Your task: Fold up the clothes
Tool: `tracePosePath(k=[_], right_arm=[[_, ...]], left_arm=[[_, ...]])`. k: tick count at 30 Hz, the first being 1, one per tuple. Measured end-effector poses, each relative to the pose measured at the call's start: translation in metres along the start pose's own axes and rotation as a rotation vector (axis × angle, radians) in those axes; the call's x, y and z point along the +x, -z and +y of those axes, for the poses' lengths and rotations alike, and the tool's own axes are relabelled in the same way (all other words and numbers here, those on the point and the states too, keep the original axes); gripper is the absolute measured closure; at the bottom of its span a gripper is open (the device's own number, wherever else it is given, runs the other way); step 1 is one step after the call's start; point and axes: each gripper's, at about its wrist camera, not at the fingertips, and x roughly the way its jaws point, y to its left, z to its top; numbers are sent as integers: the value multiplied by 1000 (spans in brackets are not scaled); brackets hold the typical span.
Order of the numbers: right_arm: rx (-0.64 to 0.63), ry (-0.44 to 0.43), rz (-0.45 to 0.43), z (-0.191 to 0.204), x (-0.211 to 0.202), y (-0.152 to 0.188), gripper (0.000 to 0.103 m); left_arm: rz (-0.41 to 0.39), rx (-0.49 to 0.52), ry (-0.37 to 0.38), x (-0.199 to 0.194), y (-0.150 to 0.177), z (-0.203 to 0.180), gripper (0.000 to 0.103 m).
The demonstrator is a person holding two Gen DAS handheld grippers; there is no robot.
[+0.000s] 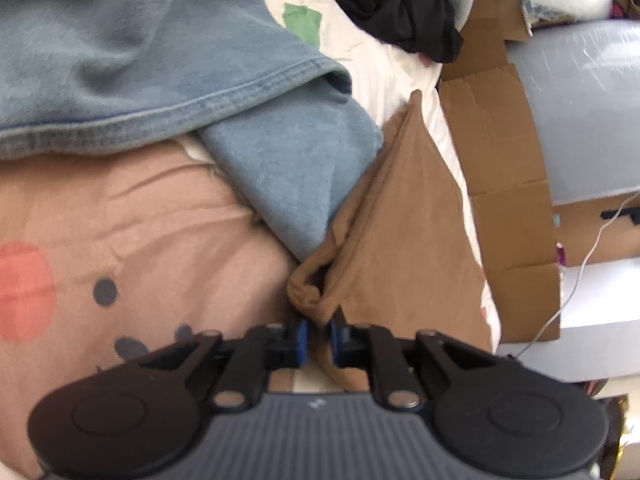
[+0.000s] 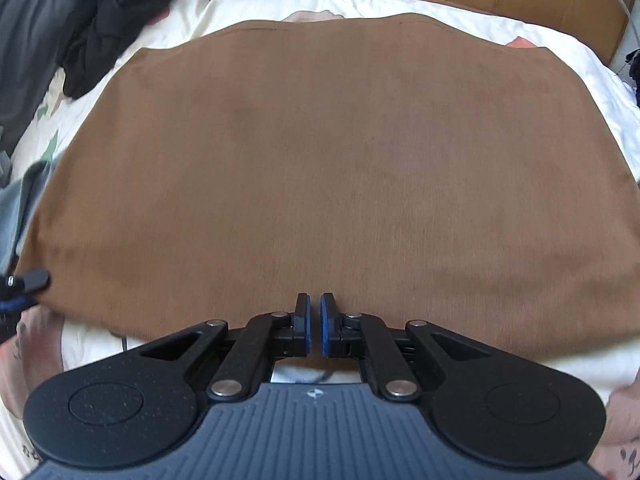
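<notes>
Brown garment (image 2: 328, 168) spread on the bed (image 2: 460, 20). Left tongs (image 1: 318, 336) are clamped on its bunched corner; right tongs (image 2: 315, 322) are nearly closed, with grip unclear. A slipped corner would likely skew the fold.

- Brown garment (image 2: 328, 168) — plain, no pattern.
- Blue-grey sweatshirt (image 1: 120, 60), faded.
- Bedsheet (image 1: 132, 240): cream and pink, with coral and dark grey spots.
- Black clothes (image 1: 396, 4).
- Grippers black — blue pads (image 2: 305, 328).

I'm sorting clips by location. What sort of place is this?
Probably a bedroom: a brown garment lies spread on a bed's printed sheet, with piled clothes and cardboard boxes alongside.
</notes>
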Motion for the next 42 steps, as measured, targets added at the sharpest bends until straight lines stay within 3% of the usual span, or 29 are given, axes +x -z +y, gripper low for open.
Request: tracePosePath(k=[6,13,18,25,32,37,42], right_arm=[[19,9,7,4,-6,18,98],[13,23,23,3,-7,24,97],[16,29,32,4,-12,19,97],[32,39,-30,0,-33,5,98],[18,22,40,10,-3,11,98],[6,23,49,12,-9,12,98],[-37,-30,-21,25,-32,0,98]], left_arm=[[-7,-20,37,6,-3,5,87],[-22,-50,76,-2,-3,12,94],[-16,-27,90,-10,-5,6,95],[-14,-22,119,-15,-9,-4,96],[-20,-11,171,-23,-9,-24,96],[-18,16,198,-28,-13,-40,96],[-13,20,204,-29,-15,-49,96]])
